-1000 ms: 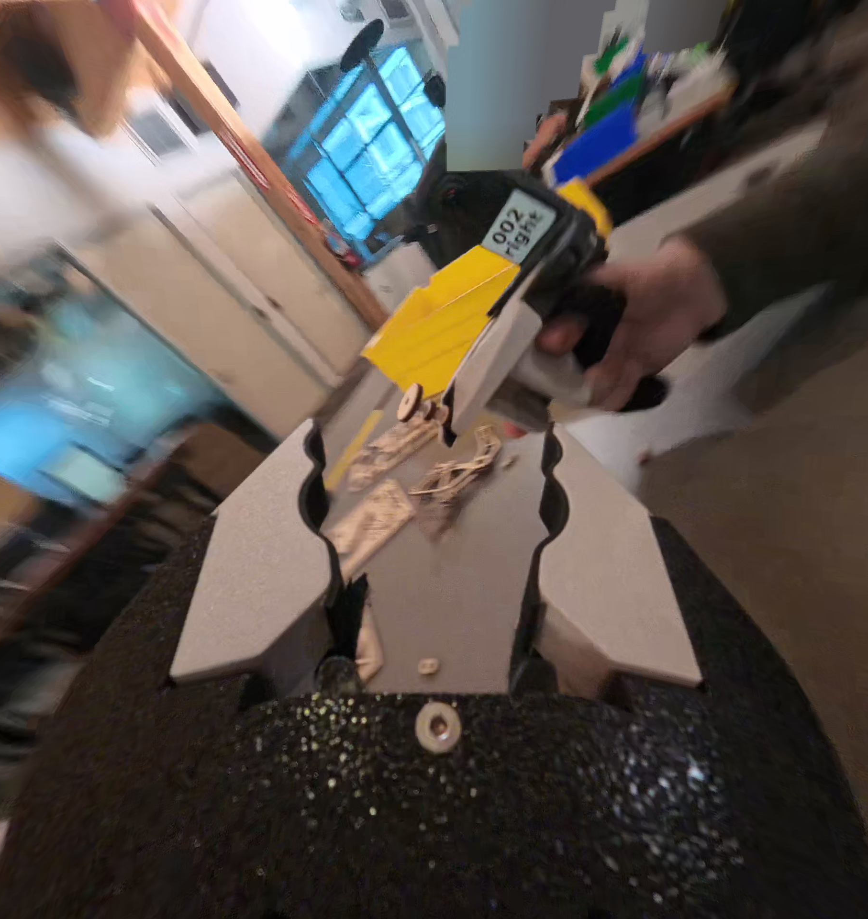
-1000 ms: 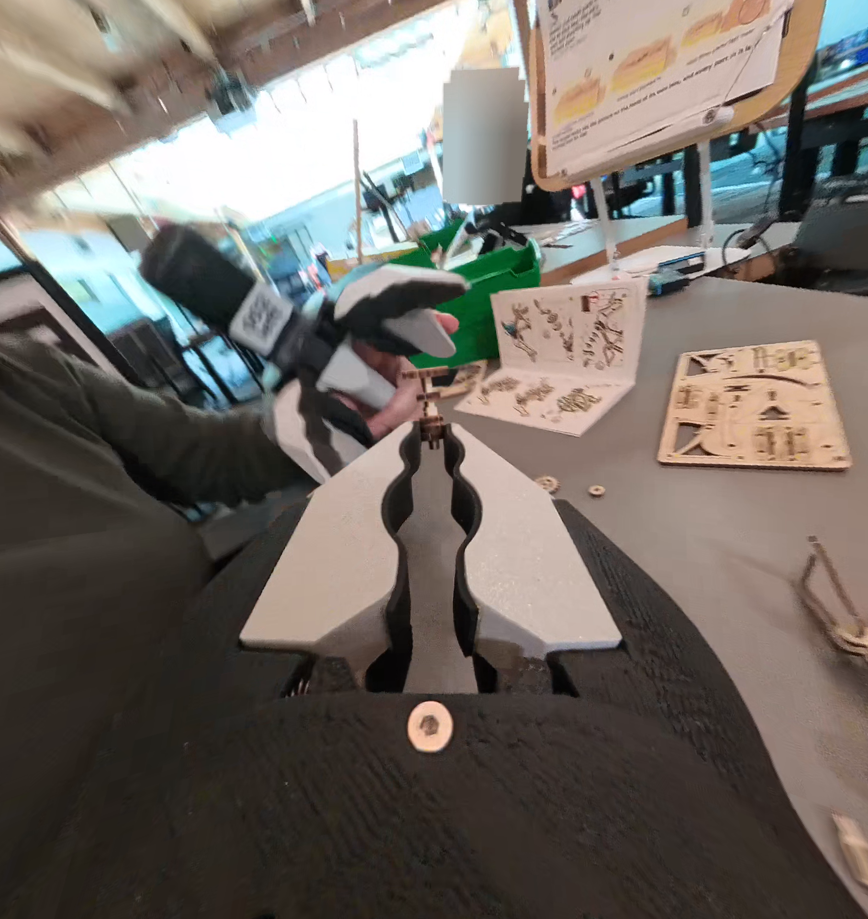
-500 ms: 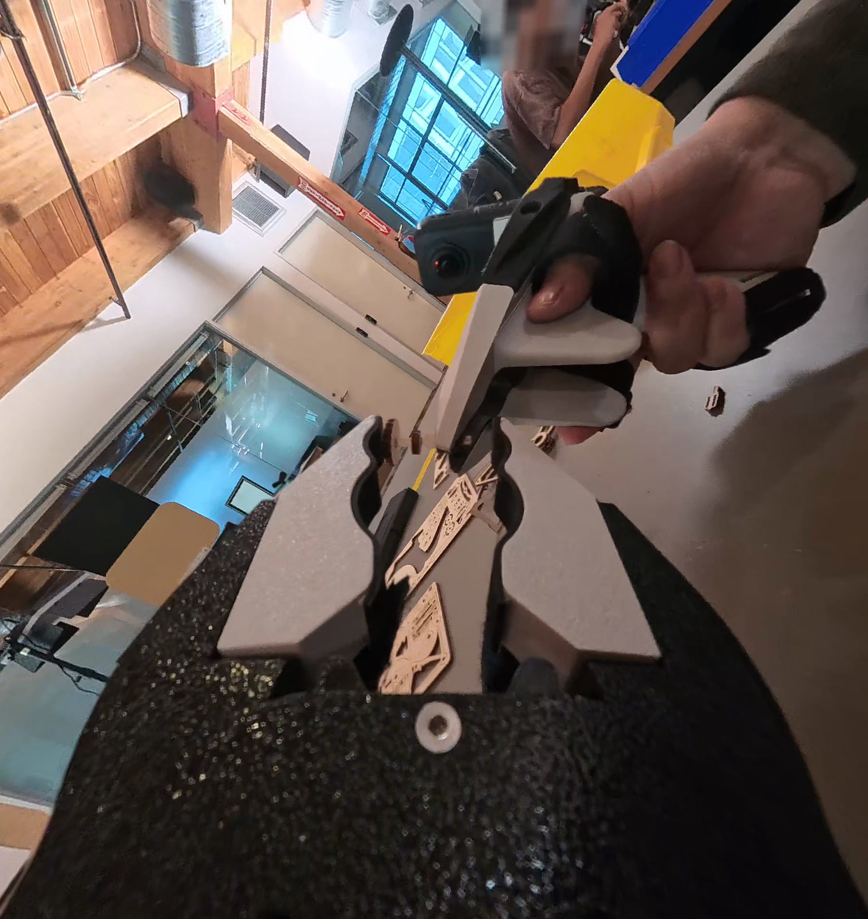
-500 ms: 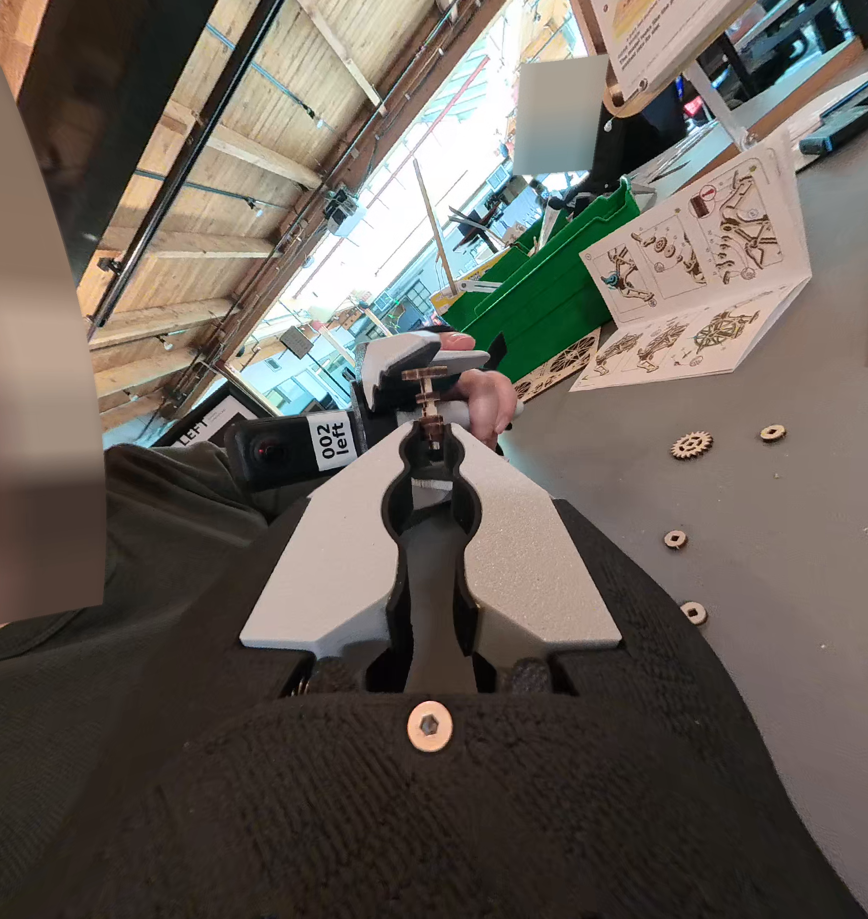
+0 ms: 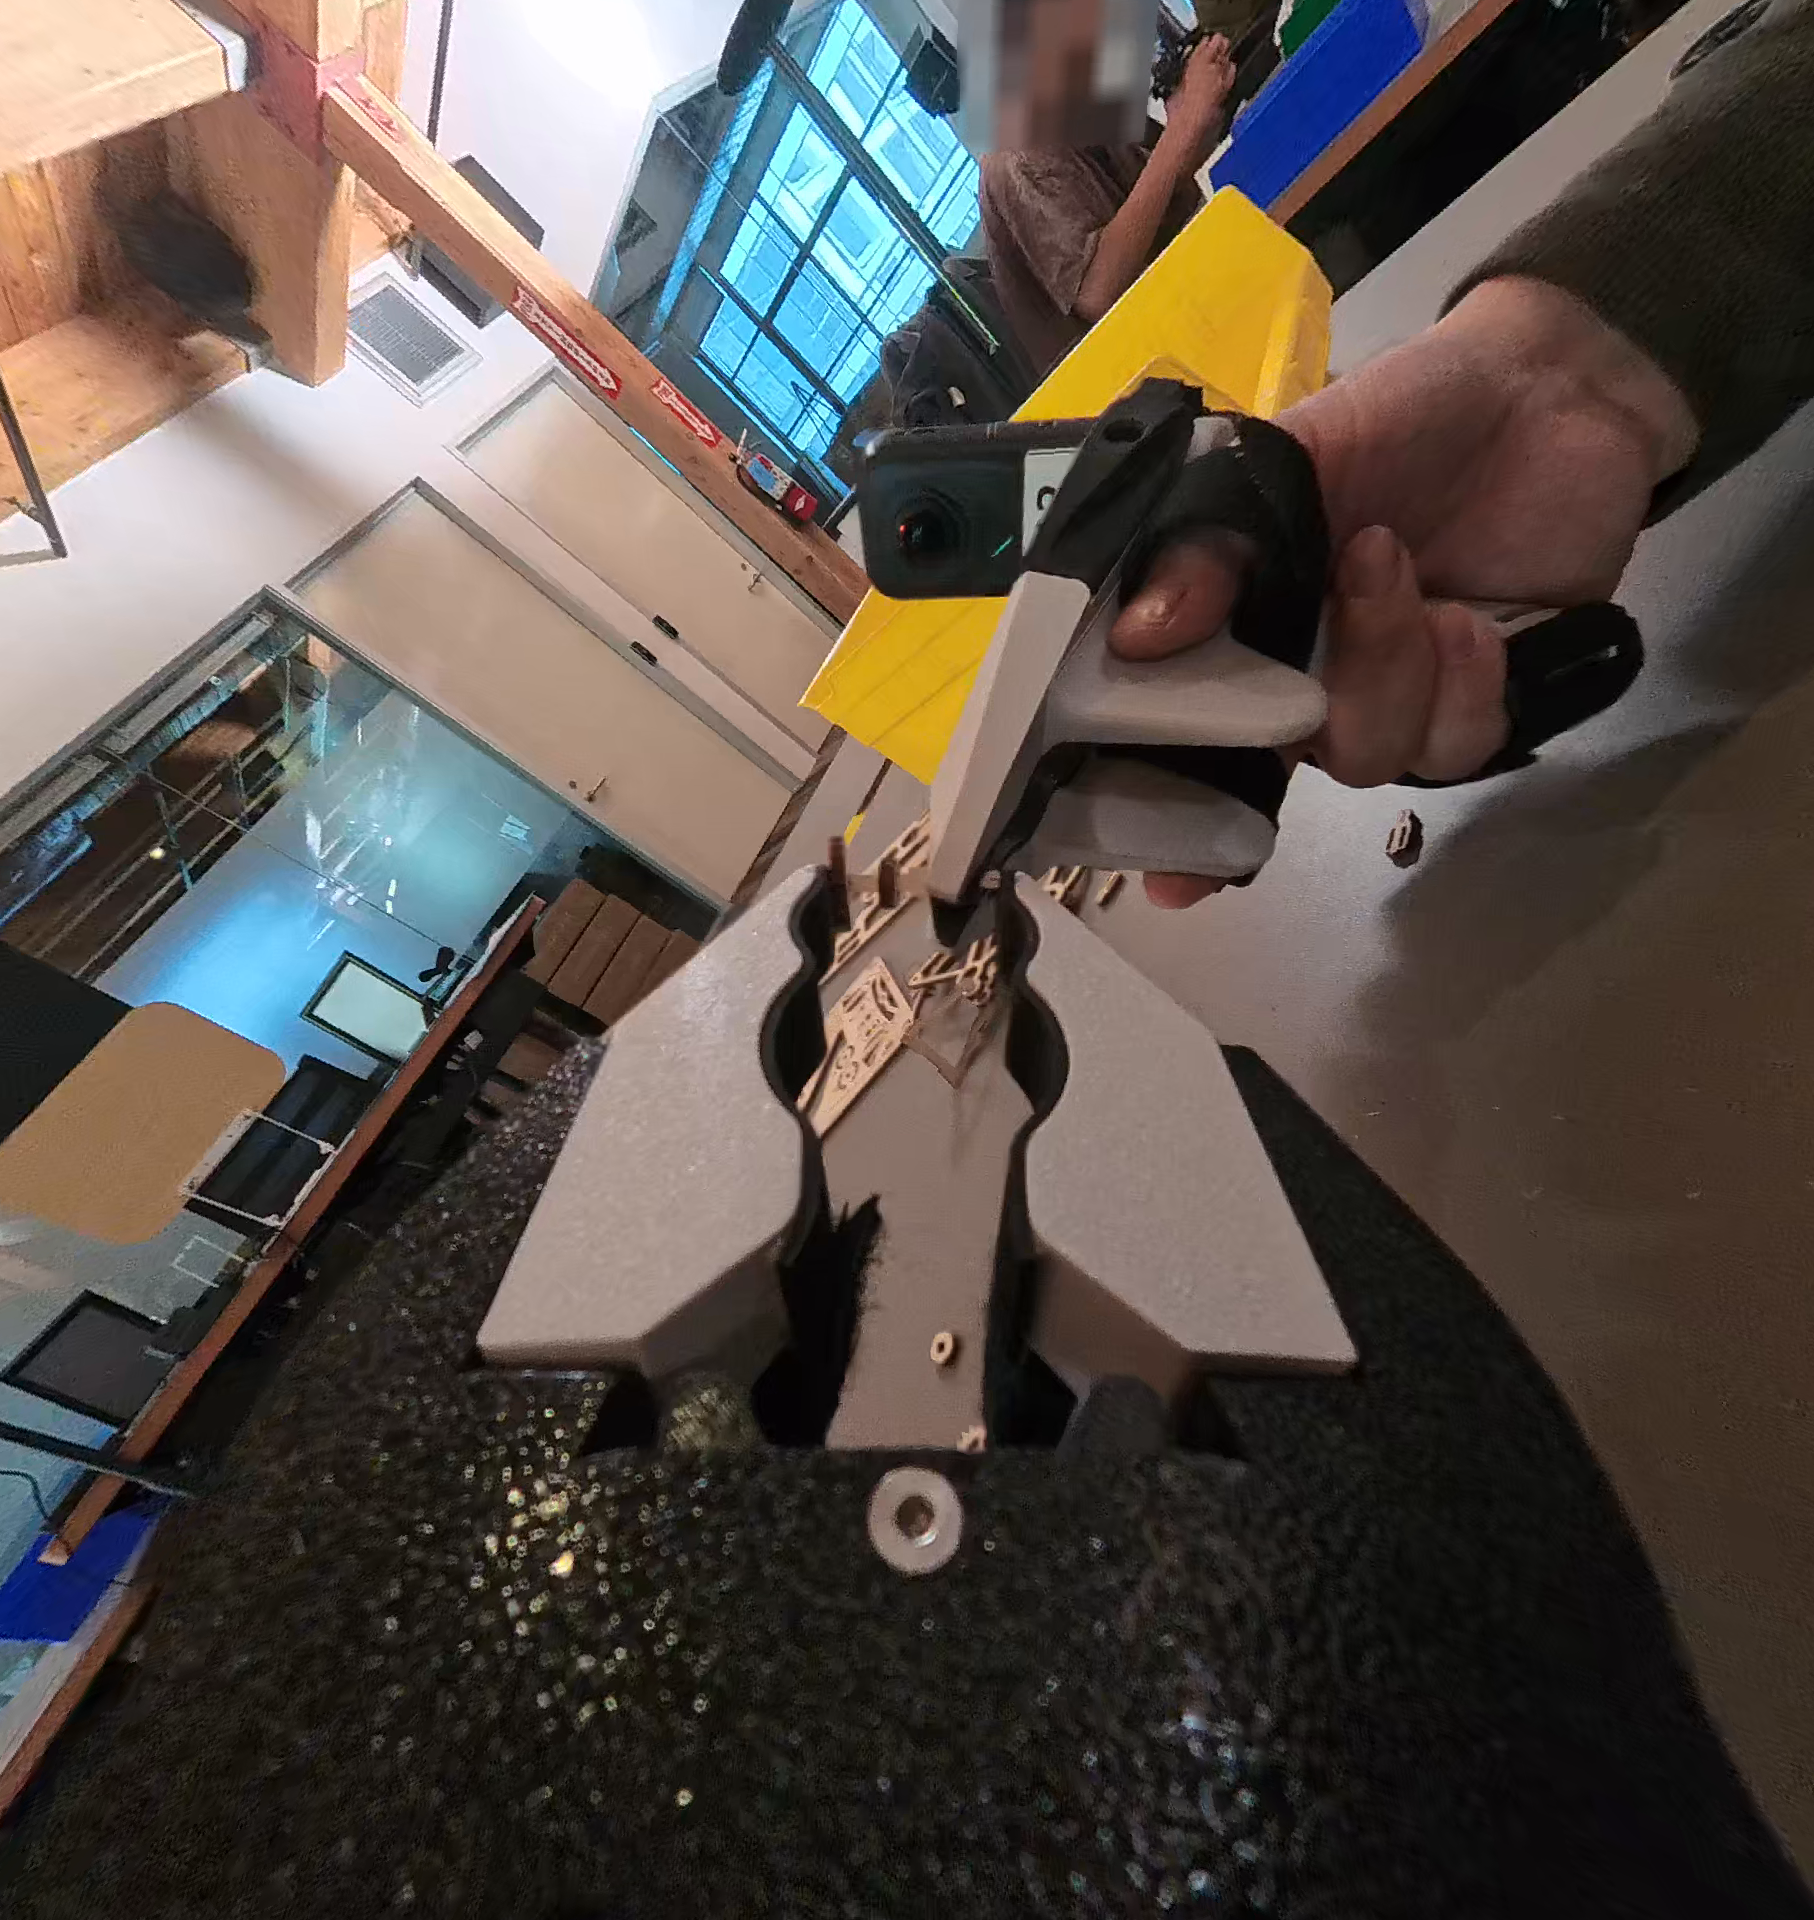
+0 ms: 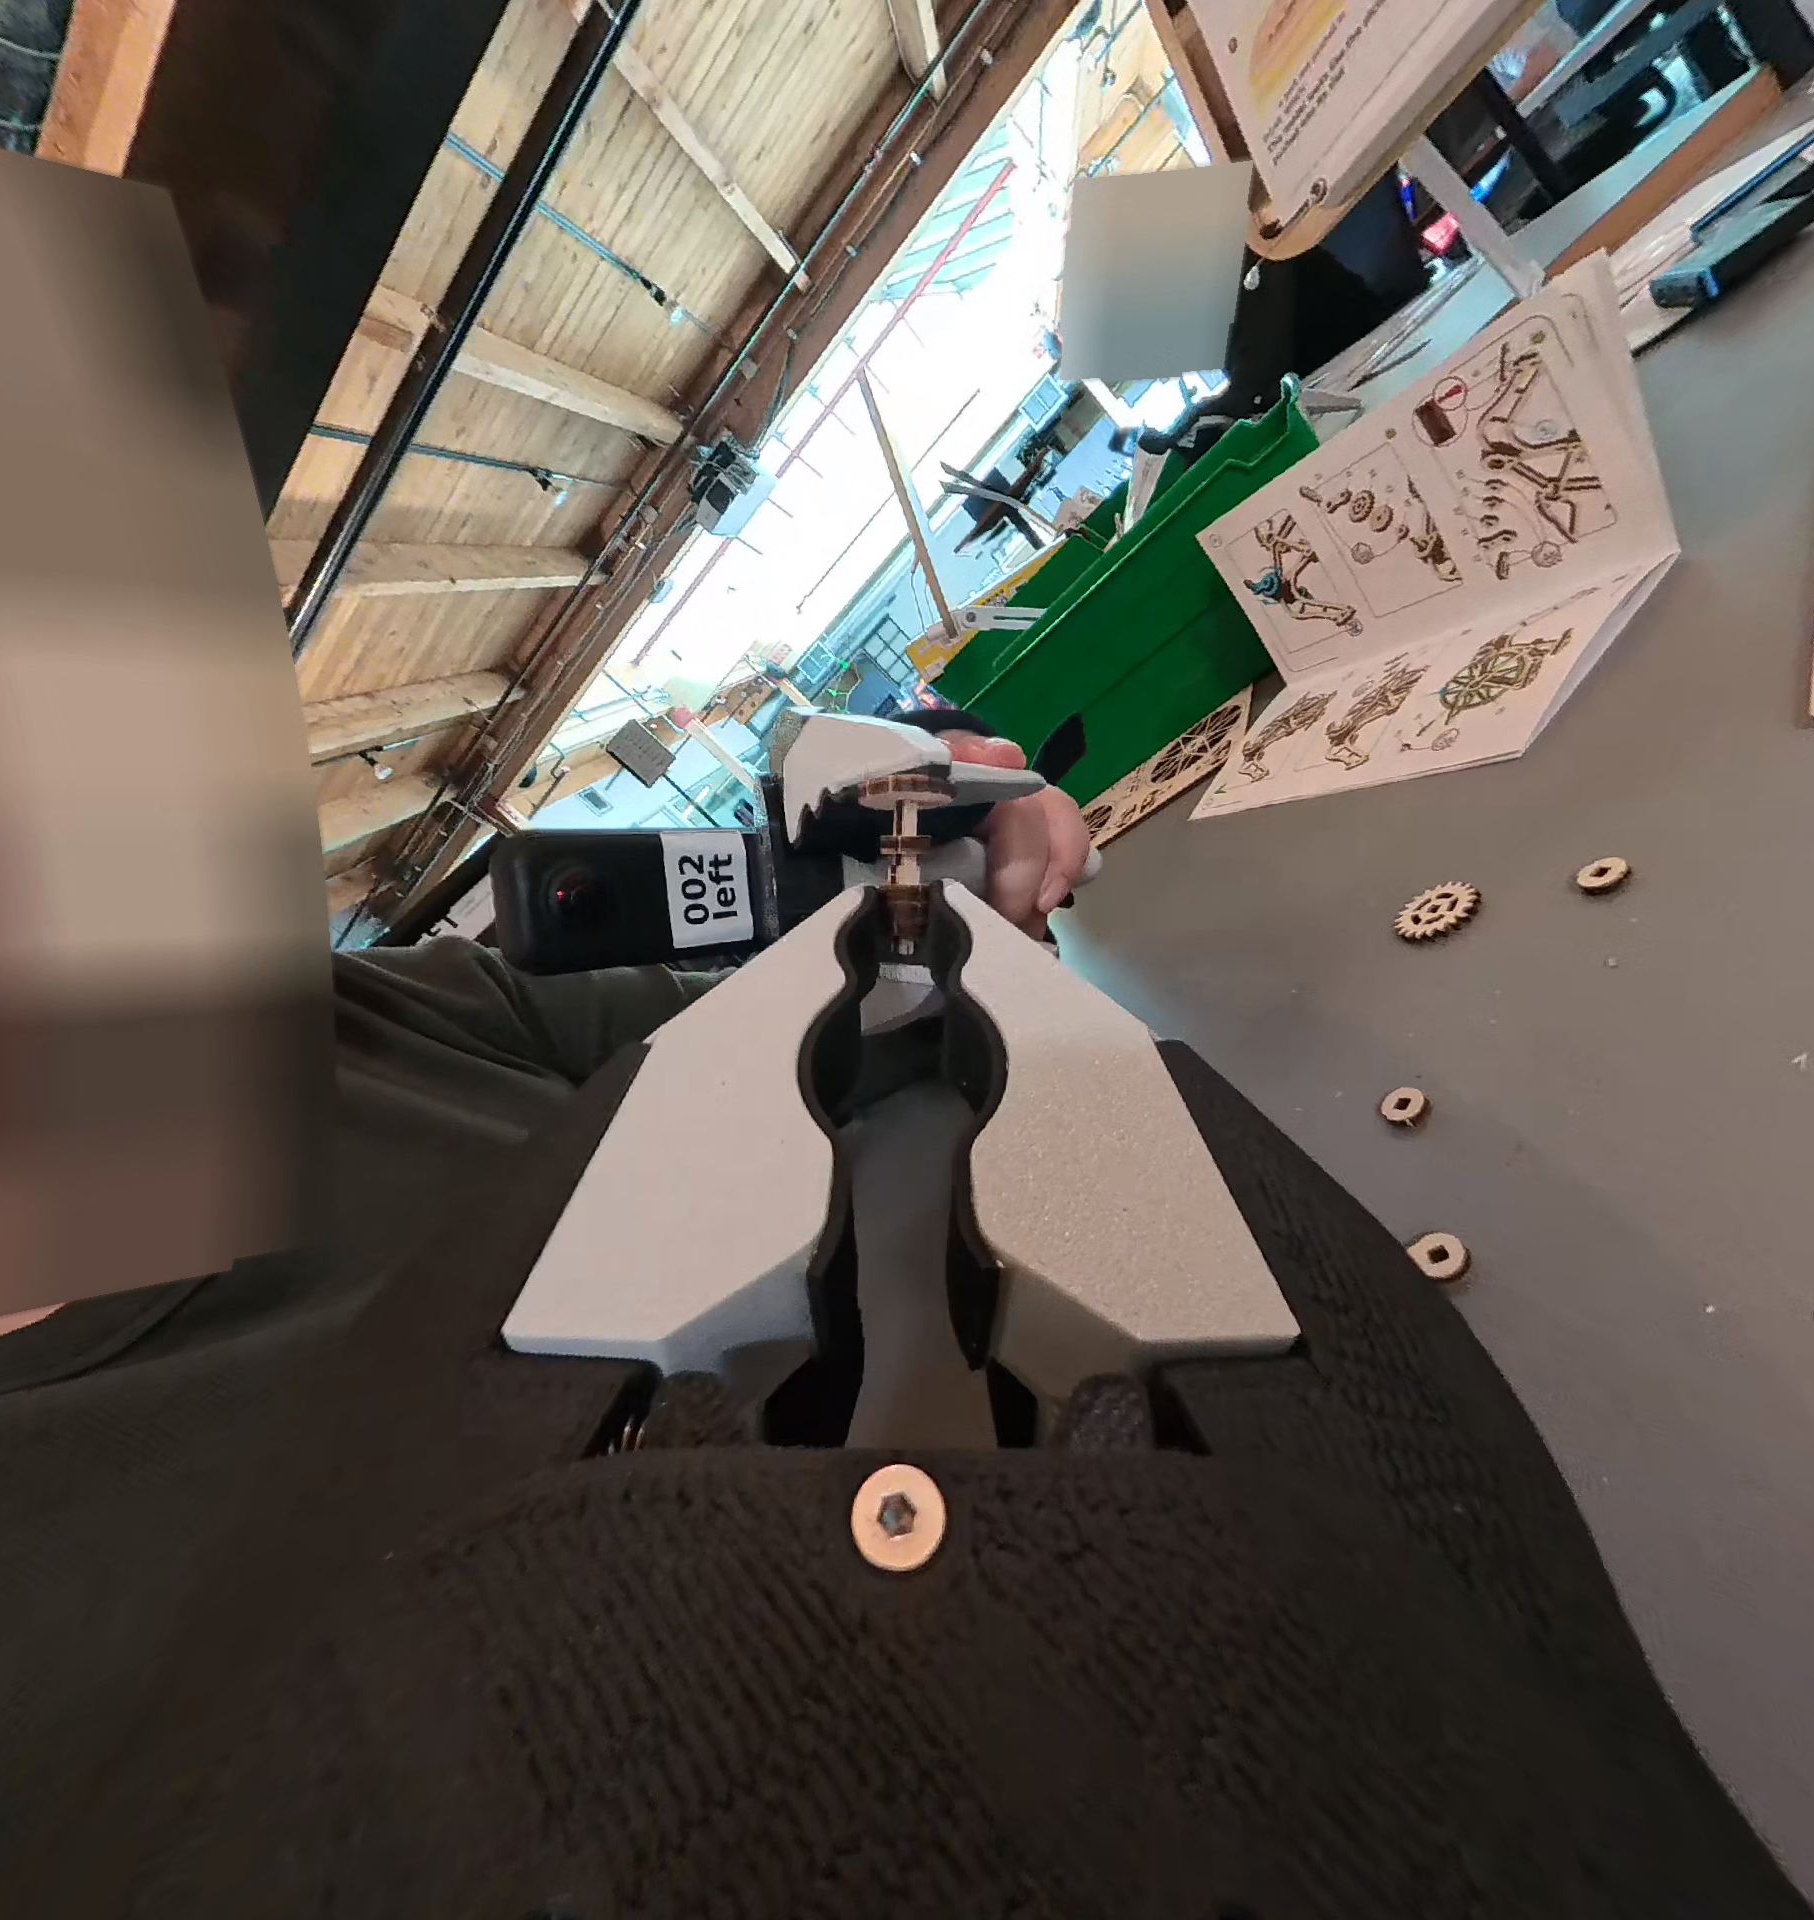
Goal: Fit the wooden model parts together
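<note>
Axle pinched upright in the right gripper, held in the air above the table.
Its jaws are narrow, clamped on the axle's lower end; a wooden disc tops it, beside the left gripper, whose jaws stand apart with nothing between them. Loose gears, a booklet and a green bin lie on the table.
</note>
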`<action>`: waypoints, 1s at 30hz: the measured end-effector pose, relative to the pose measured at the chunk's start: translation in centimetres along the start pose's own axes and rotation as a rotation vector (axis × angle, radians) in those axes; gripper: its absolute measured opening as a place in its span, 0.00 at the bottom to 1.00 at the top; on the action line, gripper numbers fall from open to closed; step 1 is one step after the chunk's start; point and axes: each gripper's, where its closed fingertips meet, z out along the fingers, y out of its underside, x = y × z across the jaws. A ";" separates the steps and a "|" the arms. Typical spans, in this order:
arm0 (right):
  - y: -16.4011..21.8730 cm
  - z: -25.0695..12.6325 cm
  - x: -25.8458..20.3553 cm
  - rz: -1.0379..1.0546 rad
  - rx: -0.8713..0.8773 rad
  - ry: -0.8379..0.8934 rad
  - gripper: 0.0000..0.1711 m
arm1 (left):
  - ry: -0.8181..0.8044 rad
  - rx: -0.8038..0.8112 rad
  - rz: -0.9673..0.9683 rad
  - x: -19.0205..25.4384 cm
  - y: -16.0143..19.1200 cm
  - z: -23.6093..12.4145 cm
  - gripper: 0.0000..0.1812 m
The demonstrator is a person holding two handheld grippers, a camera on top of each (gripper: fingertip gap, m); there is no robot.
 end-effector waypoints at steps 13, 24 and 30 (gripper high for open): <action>-0.6 -1.3 0.7 -0.576 -0.096 0.166 0.25 | 0.177 0.057 -0.271 0.6 0.7 -0.6 0.16; 2.0 -1.1 0.0 -1.230 -0.298 0.252 0.21 | 0.384 0.121 -0.402 3.0 0.3 -1.2 0.16; 2.2 -1.1 0.0 -1.249 -0.309 0.252 0.20 | 0.392 0.125 -0.382 3.1 0.4 -1.3 0.16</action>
